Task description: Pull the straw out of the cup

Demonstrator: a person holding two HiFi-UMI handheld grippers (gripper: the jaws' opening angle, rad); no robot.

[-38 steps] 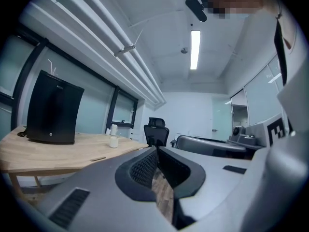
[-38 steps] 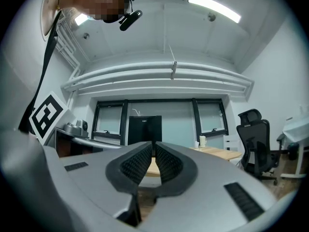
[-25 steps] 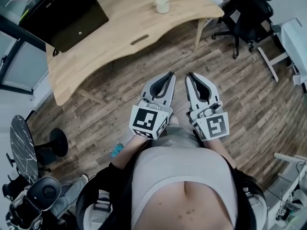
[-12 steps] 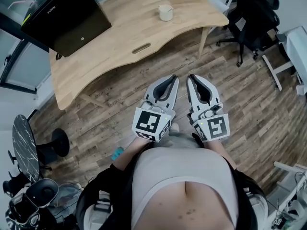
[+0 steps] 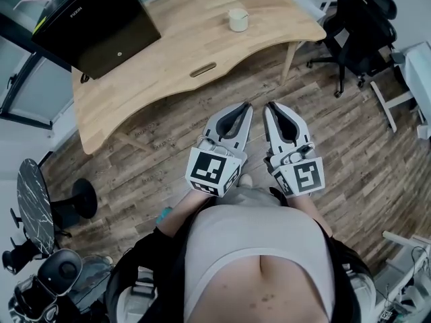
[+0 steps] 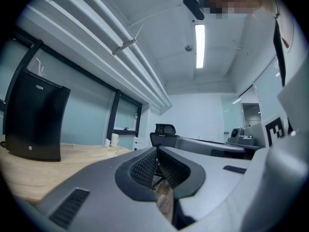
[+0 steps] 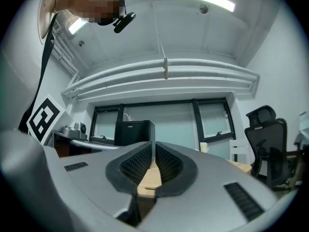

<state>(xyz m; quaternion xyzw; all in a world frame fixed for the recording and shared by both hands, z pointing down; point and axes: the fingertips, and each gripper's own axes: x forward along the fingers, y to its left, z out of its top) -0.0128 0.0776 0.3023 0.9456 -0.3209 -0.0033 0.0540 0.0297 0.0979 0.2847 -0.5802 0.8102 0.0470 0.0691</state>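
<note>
A small white cup (image 5: 238,19) stands on the far part of the wooden desk (image 5: 175,59); it is too small here to make out a straw. Both grippers hang over the wood floor in front of the person's body, well short of the desk. My left gripper (image 5: 246,108) is shut with nothing in it, and my right gripper (image 5: 271,106) beside it is shut and empty as well. The left gripper view shows the cup (image 6: 114,139) far off beyond the closed fingertips (image 6: 155,151). The right gripper view has the cup (image 7: 204,147) to the right of its closed fingertips (image 7: 153,145).
A big black box (image 5: 94,25) sits on the desk's left end. Black office chairs (image 5: 363,32) stand to the right of the desk. A round stool (image 5: 84,197) and a marble-topped table (image 5: 32,207) are at the left, a white stand (image 5: 397,99) at the right.
The desk and cup have slid lower and nearer in the head view as the person walks toward them. Both grippers kept side by side and stayed shut.
</note>
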